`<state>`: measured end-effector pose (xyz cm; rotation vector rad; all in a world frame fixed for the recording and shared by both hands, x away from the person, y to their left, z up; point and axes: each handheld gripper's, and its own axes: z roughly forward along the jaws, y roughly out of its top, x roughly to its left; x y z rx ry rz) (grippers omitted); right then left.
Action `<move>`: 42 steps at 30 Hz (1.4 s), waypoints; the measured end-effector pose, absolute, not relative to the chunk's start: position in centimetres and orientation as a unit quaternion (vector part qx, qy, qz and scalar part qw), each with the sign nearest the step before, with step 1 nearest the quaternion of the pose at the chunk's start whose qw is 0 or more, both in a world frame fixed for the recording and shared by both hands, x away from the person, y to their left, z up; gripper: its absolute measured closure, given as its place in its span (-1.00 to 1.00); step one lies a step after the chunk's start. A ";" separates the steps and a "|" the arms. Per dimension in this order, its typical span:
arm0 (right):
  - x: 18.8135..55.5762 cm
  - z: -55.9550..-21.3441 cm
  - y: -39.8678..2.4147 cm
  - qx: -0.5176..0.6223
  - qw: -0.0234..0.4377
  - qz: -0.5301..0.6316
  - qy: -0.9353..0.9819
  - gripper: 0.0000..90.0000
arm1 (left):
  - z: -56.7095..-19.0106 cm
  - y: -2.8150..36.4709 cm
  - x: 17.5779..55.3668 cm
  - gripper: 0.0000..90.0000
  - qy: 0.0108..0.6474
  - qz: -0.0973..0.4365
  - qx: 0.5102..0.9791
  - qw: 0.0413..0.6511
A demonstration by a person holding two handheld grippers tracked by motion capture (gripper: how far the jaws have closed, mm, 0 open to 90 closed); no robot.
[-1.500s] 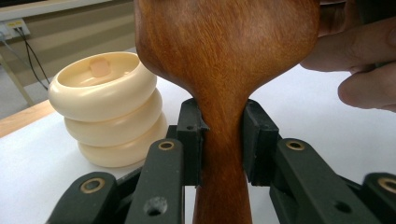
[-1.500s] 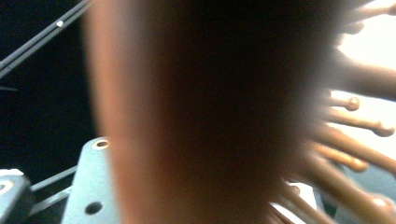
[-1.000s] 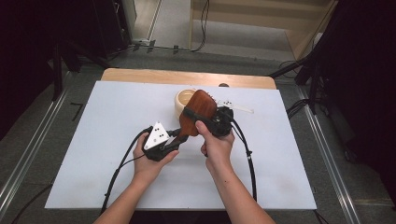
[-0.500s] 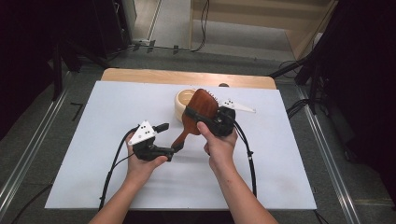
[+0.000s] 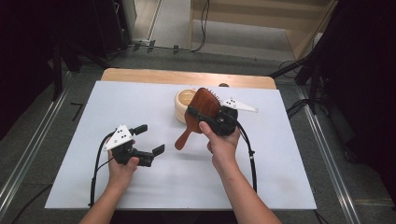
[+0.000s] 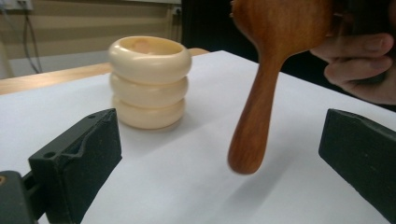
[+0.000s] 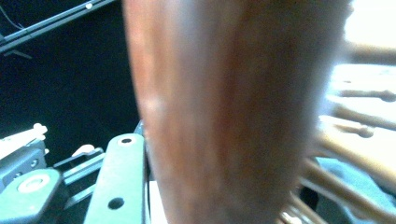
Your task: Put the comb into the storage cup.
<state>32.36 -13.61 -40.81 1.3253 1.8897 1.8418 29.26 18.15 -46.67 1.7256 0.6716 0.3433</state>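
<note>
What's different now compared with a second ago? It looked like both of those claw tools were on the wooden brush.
The left gripper has let go of the wooden hairbrush's handle; its jaws have just been opening, nothing between them, and it drew away to the left. The right gripper kept its clamp on the brush head, and the cream ringed holder stayed put.

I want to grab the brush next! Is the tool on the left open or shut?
Open. The left tool has its jaws spread wide with nothing between them; the wooden hairbrush hangs beyond, gripped by the right tool.

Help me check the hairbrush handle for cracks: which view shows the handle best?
The left gripper view: the handle hangs close and sharp. The high view shows it small below the right gripper; the right gripper view blurs the brush's back.
</note>
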 end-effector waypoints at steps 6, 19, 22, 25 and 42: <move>32.5 -40.5 -14.1 0.446 0.096 0.623 0.635 0.16 | -47.5 20.4 28.7 -1.00 0.298 0.164 0.739 0.582; 32.7 -39.8 -14.4 0.433 0.108 0.624 0.641 0.16 | -48.5 24.4 27.6 -1.00 0.326 0.185 0.730 0.572; 32.7 -39.7 -14.5 0.428 0.113 0.624 0.644 0.16 | -48.5 25.4 27.2 -1.00 0.331 0.189 0.728 0.570; 32.8 -39.6 -14.5 0.427 0.116 0.623 0.645 0.16 | -48.5 25.9 27.0 -1.00 0.330 0.192 0.728 0.569; 33.3 -39.0 -15.4 0.417 0.122 0.633 0.640 0.16 | -48.6 28.1 25.4 -1.00 0.343 0.202 0.721 0.567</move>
